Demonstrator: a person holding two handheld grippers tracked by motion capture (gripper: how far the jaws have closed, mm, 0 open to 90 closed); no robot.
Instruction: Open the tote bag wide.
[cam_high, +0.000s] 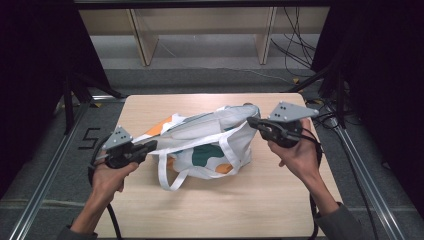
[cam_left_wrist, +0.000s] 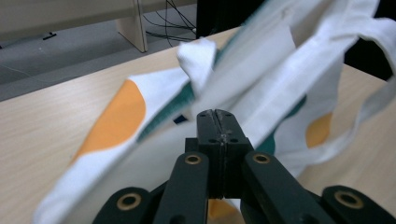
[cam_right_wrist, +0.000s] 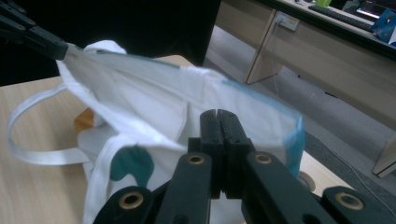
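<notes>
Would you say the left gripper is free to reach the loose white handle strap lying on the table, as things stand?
Probably not: the left gripper is shut on the tote bag edge. The handle strap lies bare just beside it, unobstructed, but it would have to let go first.

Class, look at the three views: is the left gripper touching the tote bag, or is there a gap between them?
Touching. In the high view the left gripper meets the edge of the tote bag; in the left gripper view its shut jaws run into the white fabric, with no gap.
</notes>
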